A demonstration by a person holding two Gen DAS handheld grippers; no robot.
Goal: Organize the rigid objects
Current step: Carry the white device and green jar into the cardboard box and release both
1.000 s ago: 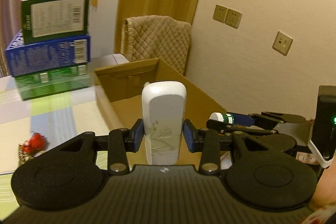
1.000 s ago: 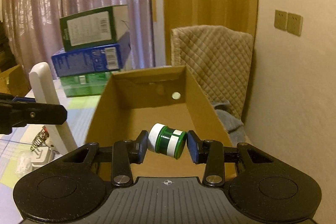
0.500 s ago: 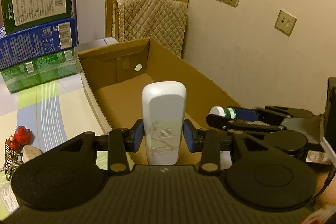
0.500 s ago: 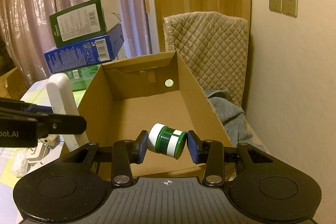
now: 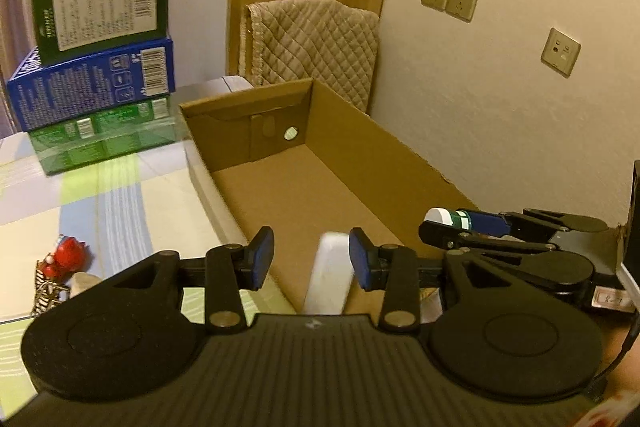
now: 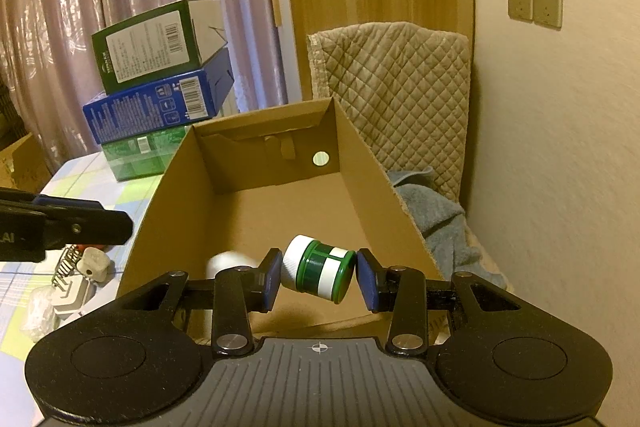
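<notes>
White slab (image 5: 328, 271) now out of left tool's (image 5: 311, 259) parted jaws, long axis near-upright; right tool (image 6: 319, 275) tight on jar (image 6: 320, 267)

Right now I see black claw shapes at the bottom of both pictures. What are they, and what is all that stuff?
There is no robot here. A person holds a grabbing tool, called a gripper, in each hand. Each gripper has a small camera looking out over its two fingers, so each picture is taken from one gripper.

The right gripper squeezes a small green jar with a white lid, tilted, over an open cardboard box.

The left gripper has a blurry white thing between its fingers. It leans by one pad with a gap at the other, so it looks loose.

Beside the cardboard box, on the checked tablecloth, are three stacked packages and a little red toy.
</notes>
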